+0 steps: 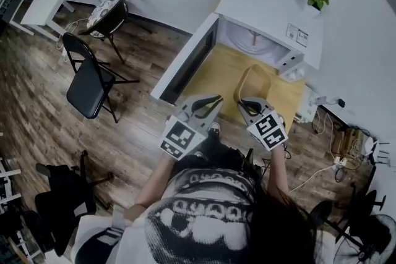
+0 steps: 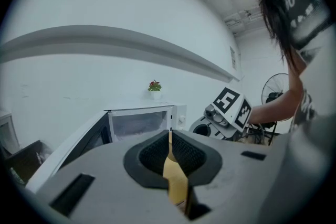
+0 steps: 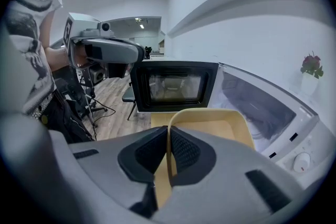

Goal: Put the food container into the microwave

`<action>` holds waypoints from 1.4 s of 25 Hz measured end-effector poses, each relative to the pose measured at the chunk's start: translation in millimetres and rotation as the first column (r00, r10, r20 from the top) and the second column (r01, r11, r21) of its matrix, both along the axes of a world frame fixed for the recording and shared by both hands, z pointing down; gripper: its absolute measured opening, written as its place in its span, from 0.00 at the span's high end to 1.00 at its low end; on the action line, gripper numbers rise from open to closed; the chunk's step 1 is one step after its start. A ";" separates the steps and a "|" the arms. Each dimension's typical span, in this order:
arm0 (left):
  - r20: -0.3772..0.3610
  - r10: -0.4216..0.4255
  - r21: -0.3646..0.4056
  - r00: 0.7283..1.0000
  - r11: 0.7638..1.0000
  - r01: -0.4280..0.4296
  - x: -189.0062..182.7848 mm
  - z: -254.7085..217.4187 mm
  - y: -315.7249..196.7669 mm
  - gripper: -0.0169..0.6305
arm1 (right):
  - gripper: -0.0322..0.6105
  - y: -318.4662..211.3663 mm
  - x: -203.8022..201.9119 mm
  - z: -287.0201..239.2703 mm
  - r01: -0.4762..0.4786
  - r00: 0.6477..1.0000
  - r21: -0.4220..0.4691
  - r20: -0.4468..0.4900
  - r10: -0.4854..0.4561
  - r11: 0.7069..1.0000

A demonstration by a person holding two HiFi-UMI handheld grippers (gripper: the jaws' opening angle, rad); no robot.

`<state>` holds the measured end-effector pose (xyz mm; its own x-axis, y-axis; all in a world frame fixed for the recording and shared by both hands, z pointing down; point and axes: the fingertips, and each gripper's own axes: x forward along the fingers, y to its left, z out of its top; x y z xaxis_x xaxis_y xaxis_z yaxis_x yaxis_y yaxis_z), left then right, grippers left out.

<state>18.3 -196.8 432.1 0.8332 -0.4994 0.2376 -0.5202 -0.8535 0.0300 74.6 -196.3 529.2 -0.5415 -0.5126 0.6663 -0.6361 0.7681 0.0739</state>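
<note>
Holding the shallow pale-yellow plastic food container (image 3: 210,123) in front of the white microwave (image 1: 272,15) — its dark-windowed door (image 3: 173,86) standing open — the person seems to be mid-delivery, container not yet inside. Next, I'd judge, it is needing a level slide into the cavity. The right gripper (image 3: 169,136) is pinching the container's near wall; the left gripper (image 2: 169,139) is squeezing a thin yellow strip (image 2: 177,181), though what it is I cannot tell.

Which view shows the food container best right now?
The right gripper view: the food container shows its rim, floor and the wall pinched in the jaws. The head view gives a small outline; the left gripper view, only a thin edge.
</note>
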 end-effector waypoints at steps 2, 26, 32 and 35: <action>0.006 0.003 -0.001 1.000 1.000 -0.003 7.3 1.0 -13.8 0.95 | 0.92 -15.7 6.6 3.1 0.002 1.000 -0.011 -0.003 -0.002 1.000; 0.065 -0.005 0.025 0.998 1.000 0.004 61.7 12.8 -77.2 0.95 | 0.92 -152.8 48.7 59.9 0.152 0.971 0.007 -0.189 -0.148 0.988; 0.075 -0.015 0.036 0.997 0.999 0.013 59.9 12.1 -77.2 0.95 | 0.91 -173.0 46.7 70.0 0.146 0.965 0.063 -0.228 -0.128 0.987; 0.075 -0.021 0.036 0.997 0.999 0.019 58.7 11.9 -76.2 0.95 | 0.91 -184.5 47.2 73.4 0.128 0.968 0.073 -0.224 -0.108 0.989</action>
<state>77.0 -273.0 443.9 0.8033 -0.5250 0.2814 -0.5368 -0.8428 -0.0400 121.8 -380.7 602.5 -0.4473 -0.5147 0.7314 -0.5021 0.8213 0.2709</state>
